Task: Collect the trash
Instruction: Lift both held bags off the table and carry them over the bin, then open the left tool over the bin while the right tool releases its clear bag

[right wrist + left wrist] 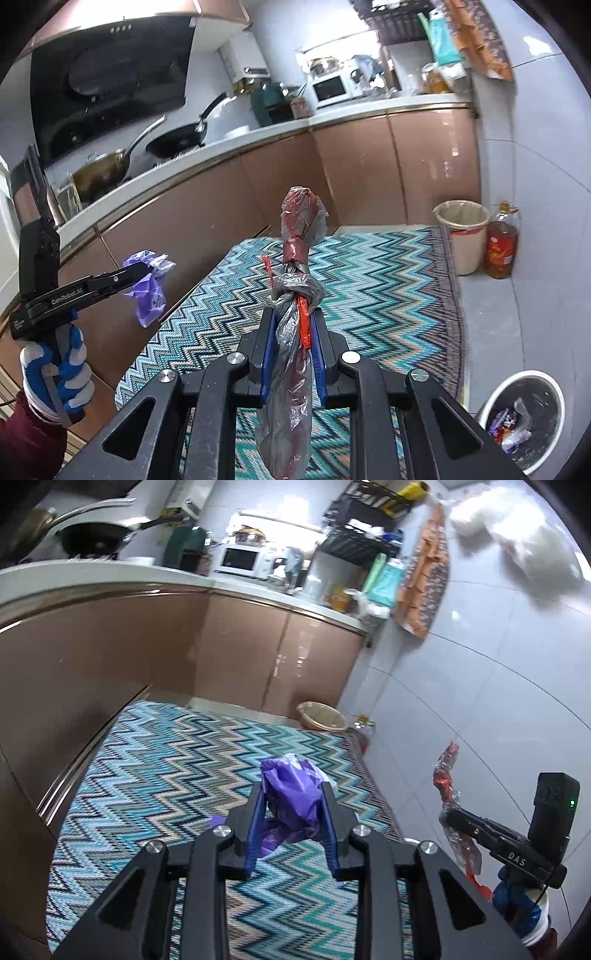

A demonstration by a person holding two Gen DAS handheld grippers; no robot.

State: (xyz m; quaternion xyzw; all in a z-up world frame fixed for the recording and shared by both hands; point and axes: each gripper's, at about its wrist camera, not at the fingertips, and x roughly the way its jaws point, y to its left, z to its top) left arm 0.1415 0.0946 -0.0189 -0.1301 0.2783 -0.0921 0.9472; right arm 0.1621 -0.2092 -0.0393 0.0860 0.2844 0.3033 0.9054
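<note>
Two bins | white bin (554, 391): wrappers | left tool (291, 794) grips purple bag (295, 790) | right tool (294, 321) grips red-grey bag (295, 295)

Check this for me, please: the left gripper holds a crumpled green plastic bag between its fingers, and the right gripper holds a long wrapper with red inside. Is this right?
One detail is wrong: the colour. The plastic bag in the left gripper is purple, not green, as the left wrist view shows. The rest stands: the right gripper holds the long wrapper with red inside.
</note>
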